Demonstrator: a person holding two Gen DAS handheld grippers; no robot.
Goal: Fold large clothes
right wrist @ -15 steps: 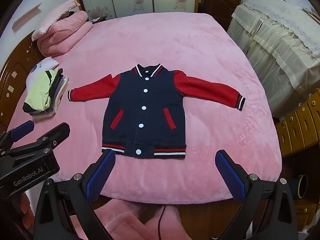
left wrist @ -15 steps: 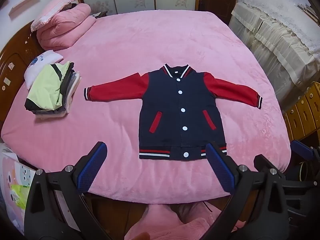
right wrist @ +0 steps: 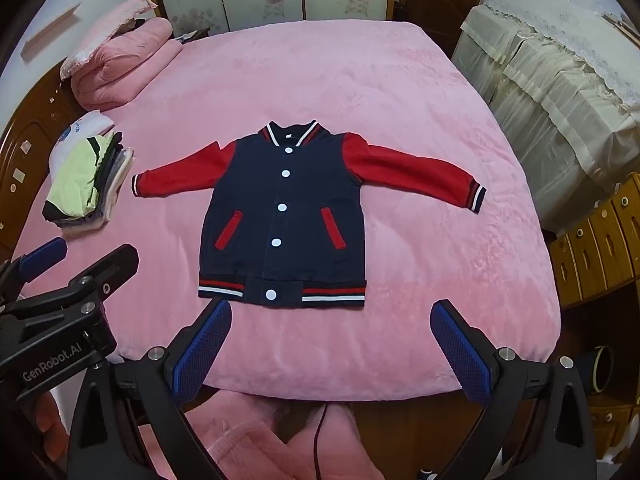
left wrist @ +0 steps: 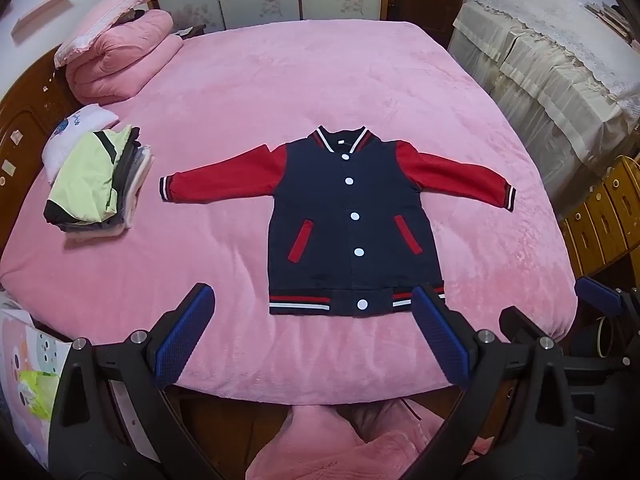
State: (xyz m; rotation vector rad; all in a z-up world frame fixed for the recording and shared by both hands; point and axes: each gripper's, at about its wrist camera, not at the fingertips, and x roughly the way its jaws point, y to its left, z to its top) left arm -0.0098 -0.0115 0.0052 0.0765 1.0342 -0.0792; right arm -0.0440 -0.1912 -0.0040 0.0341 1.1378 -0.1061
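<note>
Item: varsity jacket (left wrist: 352,216), navy body, red sleeves, white snap buttons, striped collar, cuffs and hem. Lies face up, buttoned and spread flat at the middle of the pink bed cover (left wrist: 320,80), both sleeves out to the sides, hem toward the near edge.

Left gripper (left wrist: 312,340): jaws wide, nothing between them, hovering above the near edge of the bed, apart from the hem.

Right gripper (right wrist: 332,344): jaws wide, empty, likewise short of the hem.

Also present: stack of folded clothes (left wrist: 96,184) at the far left; rolled pink quilt (left wrist: 120,64) beyond it.

Condition: unfolded; no fold begun.

Risks, judged: plush cover may be pinched along with a cuff or hem and drag; a one-layer grip could pull the front open at the snaps; uneven sleeve folds would skew the bundle.
</note>
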